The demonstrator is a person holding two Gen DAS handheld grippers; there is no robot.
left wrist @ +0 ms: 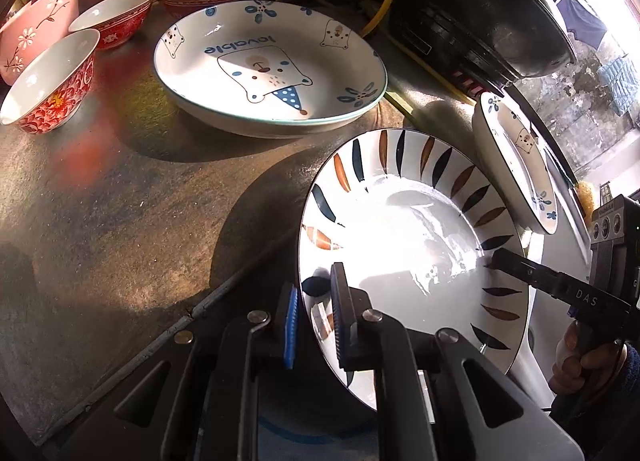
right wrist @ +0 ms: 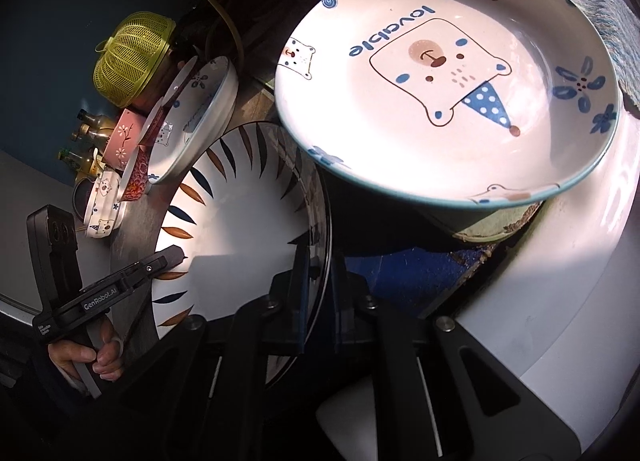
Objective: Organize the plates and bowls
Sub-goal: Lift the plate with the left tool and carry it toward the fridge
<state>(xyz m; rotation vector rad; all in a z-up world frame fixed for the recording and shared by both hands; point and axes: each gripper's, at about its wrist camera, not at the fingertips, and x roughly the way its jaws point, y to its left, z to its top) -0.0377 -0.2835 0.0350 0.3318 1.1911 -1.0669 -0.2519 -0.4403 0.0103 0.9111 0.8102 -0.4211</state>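
- Both my claws are on the leaf-striped plate (left wrist: 400, 229) right now, one at each side of its rim.
- My left claw (left wrist: 316, 309) is pinched down on the near-left rim, blue pad outside, black pad on the inner face.
- My right claw (right wrist: 320, 281) is closed just as tight on the opposite rim; the edge runs straight between the fingers.
- The plate sits tilted at the near right corner of the desk (left wrist: 132, 197), partly over the edge, glare washing out its middle.
- A bear-print plate (left wrist: 268, 61) lies flat further back on the desk, and its twin (right wrist: 448, 77) is close by my right claw, overlapping the striped plate's far edge in my right view.
- Three red patterned bowls (left wrist: 52, 89) and a pink floral bowl (left wrist: 36, 29) wait at the far left.
- To do this well, I'd judge: keep both pinches even, lift the two sides together so the plate stays level, and clear the twin's rim before swinging across.
- Risk as I see it: glazed rim, thin bite. Any twist between my hands could slip it.
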